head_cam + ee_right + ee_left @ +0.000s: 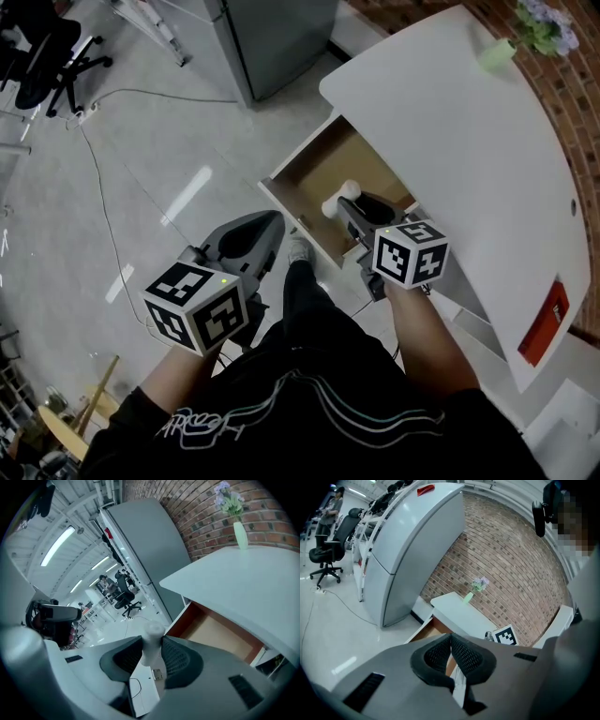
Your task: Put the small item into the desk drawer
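A small white dumbbell-shaped item (339, 198) sits between the pads of my right gripper (349, 204), which is shut on it. It hangs over the front part of the open wooden drawer (317, 167) under the white desk (459, 141). In the right gripper view the item (151, 645) stands upright between the jaws, with the drawer (220, 634) ahead and to the right. My left gripper (269, 225) is lower left, away from the drawer front. Its pads (440, 653) meet at the tips and hold nothing.
A green vase with purple flowers (532, 30) stands at the desk's far end, and a red object (545, 323) lies near its right edge. A grey cabinet (272, 37) stands beyond the drawer. An office chair (47, 61) and a floor cable (103, 216) are at left.
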The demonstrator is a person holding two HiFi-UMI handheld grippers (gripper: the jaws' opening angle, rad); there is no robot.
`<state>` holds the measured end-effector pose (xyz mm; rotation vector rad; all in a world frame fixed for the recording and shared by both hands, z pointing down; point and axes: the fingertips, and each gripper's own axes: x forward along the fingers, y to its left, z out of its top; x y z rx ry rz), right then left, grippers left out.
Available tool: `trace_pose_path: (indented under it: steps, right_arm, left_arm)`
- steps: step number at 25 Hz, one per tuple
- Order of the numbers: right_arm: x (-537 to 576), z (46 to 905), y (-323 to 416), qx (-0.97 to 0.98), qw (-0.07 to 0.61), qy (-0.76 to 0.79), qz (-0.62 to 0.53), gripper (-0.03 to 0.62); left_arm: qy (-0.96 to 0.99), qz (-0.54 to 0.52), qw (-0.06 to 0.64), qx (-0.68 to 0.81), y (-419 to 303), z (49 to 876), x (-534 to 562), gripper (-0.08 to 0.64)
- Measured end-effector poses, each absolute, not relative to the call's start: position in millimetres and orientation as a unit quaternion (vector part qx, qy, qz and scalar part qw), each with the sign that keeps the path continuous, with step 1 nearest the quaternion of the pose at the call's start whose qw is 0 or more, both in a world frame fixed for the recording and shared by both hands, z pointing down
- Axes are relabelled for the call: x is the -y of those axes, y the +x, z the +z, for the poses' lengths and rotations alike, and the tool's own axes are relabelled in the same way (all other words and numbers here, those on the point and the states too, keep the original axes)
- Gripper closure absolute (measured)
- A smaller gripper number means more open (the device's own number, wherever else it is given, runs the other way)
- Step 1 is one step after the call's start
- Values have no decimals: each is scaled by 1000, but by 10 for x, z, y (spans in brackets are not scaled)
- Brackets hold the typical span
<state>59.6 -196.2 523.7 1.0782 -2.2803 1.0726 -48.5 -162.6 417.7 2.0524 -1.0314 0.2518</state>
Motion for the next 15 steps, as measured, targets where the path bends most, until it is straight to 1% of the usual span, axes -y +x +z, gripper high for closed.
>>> trace_pose_path:
  steps: [3, 10, 15]
  right_arm:
    - [2098, 5477, 548, 808, 211, 388, 391, 456]
    - [2284, 6039, 491, 786, 213, 401, 420, 456]
    - [2370, 6466, 479, 775, 232, 403, 428, 456]
  left_arm:
    - [808, 102, 408, 412, -513, 4279, 1765, 538]
    - [792, 123, 424, 422, -587, 4649, 1905, 538]
    - [781, 134, 438, 425, -614, 4946, 1951, 538]
